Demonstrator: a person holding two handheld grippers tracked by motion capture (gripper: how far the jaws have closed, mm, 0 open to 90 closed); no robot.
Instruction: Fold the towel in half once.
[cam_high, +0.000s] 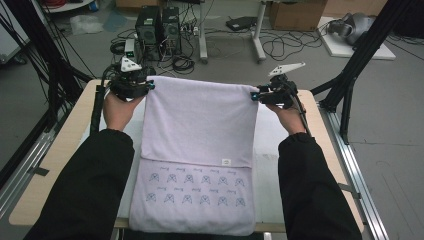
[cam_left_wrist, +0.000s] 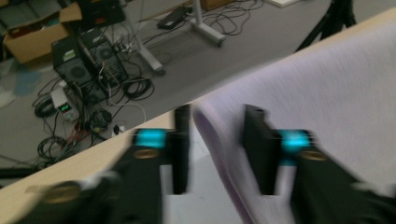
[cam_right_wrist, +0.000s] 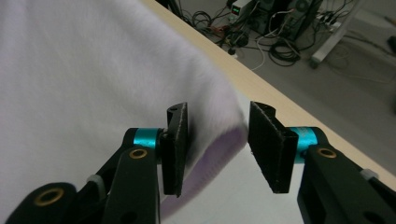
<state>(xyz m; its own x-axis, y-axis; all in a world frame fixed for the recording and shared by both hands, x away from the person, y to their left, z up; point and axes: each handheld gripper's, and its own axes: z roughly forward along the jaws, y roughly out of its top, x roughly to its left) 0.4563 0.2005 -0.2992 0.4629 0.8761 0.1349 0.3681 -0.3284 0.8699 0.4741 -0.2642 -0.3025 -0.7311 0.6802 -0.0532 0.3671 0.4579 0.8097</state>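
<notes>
A pale lilac towel (cam_high: 200, 125) lies folded on the table (cam_high: 60, 150), with a printed band of small blue figures (cam_high: 197, 187) near the front edge. My left gripper (cam_high: 150, 86) is at the towel's far left corner. In the left gripper view its jaws (cam_left_wrist: 215, 149) stand apart, and the towel's folded edge (cam_left_wrist: 212, 128) runs between them with a gap on each side. My right gripper (cam_high: 255, 95) is at the far right corner. In the right gripper view its jaws (cam_right_wrist: 217, 144) are open; the towel's corner (cam_right_wrist: 210, 135) lies against the left pad (cam_right_wrist: 175, 149), clear of the other.
The table's far edge (cam_right_wrist: 261, 88) runs just behind the towel. Beyond it, on the floor, are computer towers (cam_high: 157, 27), tangled cables (cam_high: 280, 45) and desk legs (cam_high: 257, 35). Black tripod legs (cam_high: 360, 55) stand to the right. White mat shows beside the towel (cam_high: 270, 135).
</notes>
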